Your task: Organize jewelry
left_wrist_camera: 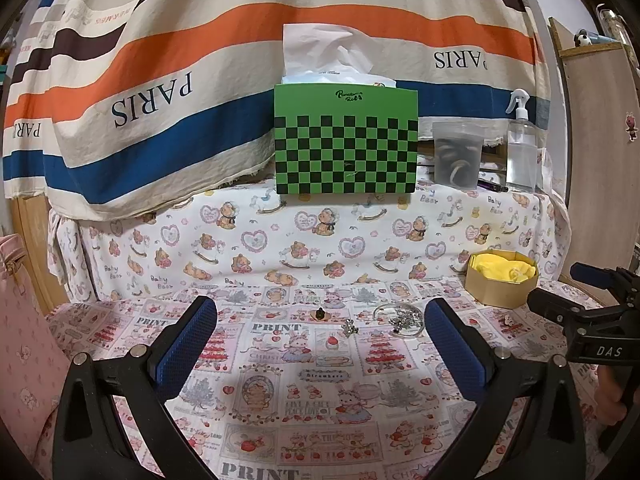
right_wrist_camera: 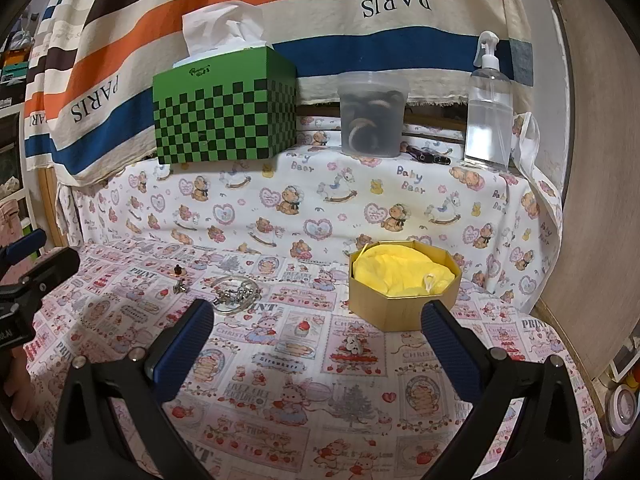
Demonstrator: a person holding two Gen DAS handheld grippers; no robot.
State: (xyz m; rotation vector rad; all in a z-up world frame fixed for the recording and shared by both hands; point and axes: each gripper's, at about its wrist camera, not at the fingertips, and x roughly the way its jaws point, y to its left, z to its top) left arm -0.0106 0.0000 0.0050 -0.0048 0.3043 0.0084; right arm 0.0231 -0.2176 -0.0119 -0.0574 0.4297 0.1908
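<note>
An octagonal gold box (left_wrist_camera: 500,282) lined with yellow cloth sits on the printed cloth at the right; it also shows in the right wrist view (right_wrist_camera: 404,286). A silver bracelet tangle (left_wrist_camera: 400,317) (right_wrist_camera: 236,294), a small silver charm (left_wrist_camera: 350,327) (right_wrist_camera: 180,286) and a dark stud on a brown piece (left_wrist_camera: 320,314) (right_wrist_camera: 176,271) lie left of the box. Another small charm (right_wrist_camera: 354,343) lies in front of the box. My left gripper (left_wrist_camera: 320,344) is open and empty, short of the jewelry. My right gripper (right_wrist_camera: 318,344) is open and empty, near the box.
A green checkered tissue box (left_wrist_camera: 346,140) (right_wrist_camera: 224,116), a clear tub (left_wrist_camera: 458,154) (right_wrist_camera: 372,114) and a spray bottle (left_wrist_camera: 522,148) (right_wrist_camera: 488,108) stand on the raised ledge behind. A striped PARIS cloth hangs behind. A wooden panel (right_wrist_camera: 600,160) bounds the right side.
</note>
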